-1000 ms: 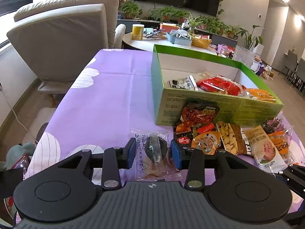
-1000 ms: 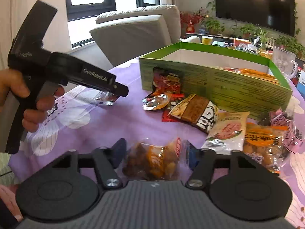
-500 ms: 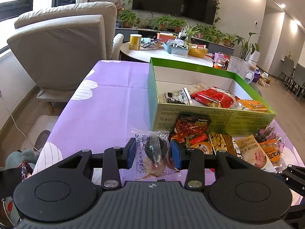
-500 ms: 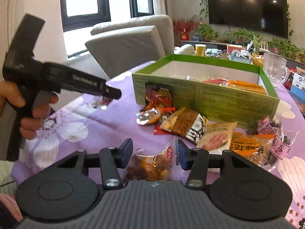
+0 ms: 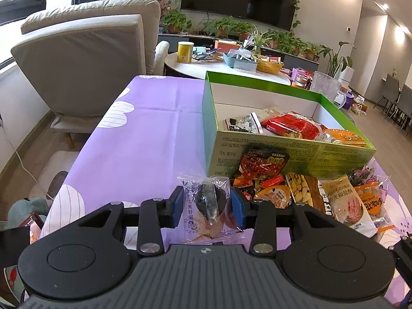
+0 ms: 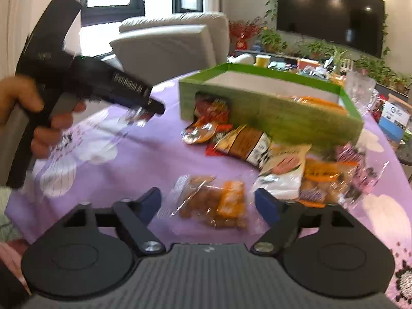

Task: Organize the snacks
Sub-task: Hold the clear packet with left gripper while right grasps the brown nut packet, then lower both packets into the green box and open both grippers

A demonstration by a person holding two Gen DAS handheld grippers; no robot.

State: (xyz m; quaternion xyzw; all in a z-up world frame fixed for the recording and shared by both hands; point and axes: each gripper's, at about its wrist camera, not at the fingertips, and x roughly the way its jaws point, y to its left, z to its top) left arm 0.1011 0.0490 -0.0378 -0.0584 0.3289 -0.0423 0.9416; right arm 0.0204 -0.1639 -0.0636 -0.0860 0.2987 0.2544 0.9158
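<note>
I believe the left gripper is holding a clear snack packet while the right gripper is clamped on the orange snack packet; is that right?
Not quite. The left gripper does hold the clear snack packet, but the right gripper is open: in the right wrist view its fingers stand clear of the orange snack packet, which lies on the purple tablecloth between them.

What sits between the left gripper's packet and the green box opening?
Nothing visible blocks the path. The left gripper holds the clear packet beside the green box; only the box's near wall must be cleared. Loose snacks lie lower, off to the right.
</note>
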